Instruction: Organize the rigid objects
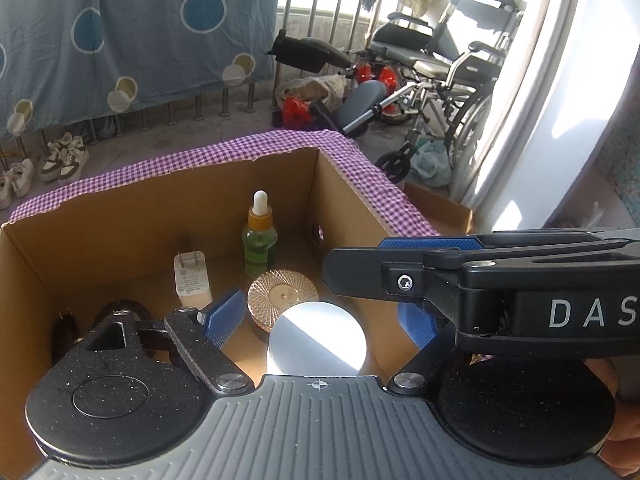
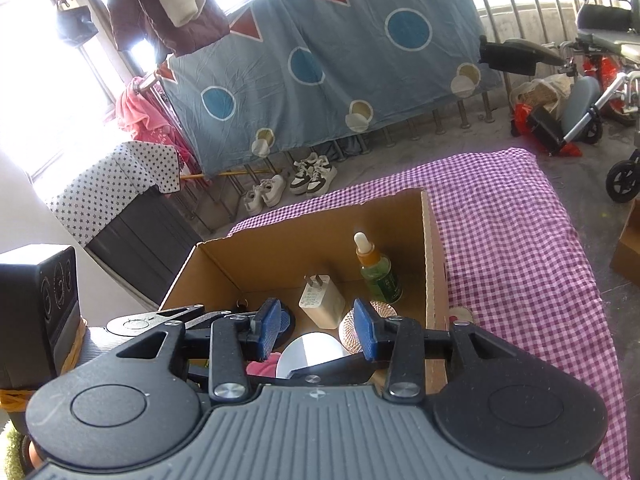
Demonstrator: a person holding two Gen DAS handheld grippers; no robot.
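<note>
An open cardboard box (image 1: 120, 216) stands on a purple checked cloth (image 2: 512, 232). Inside it are a green dropper bottle (image 1: 259, 236), a white charger (image 1: 191, 278), a pink ribbed-lid jar (image 1: 282, 294), a white round-lidded jar (image 1: 318, 338) and a dark round object (image 1: 120, 312) at the left. My left gripper (image 1: 320, 316) is open just above the white jar, its blue pads either side. My right gripper (image 2: 316, 330) is open and empty above the box (image 2: 304, 224), over the white jar (image 2: 310, 354); it crosses the left wrist view (image 1: 480, 276).
A wheelchair (image 1: 440, 72) and red-and-black items stand on the floor beyond the table. Shoes (image 2: 312, 174) sit below a hanging blue sheet (image 2: 320, 64). A black speaker (image 2: 38, 300) stands at left. Another cardboard box (image 2: 628, 248) is at right.
</note>
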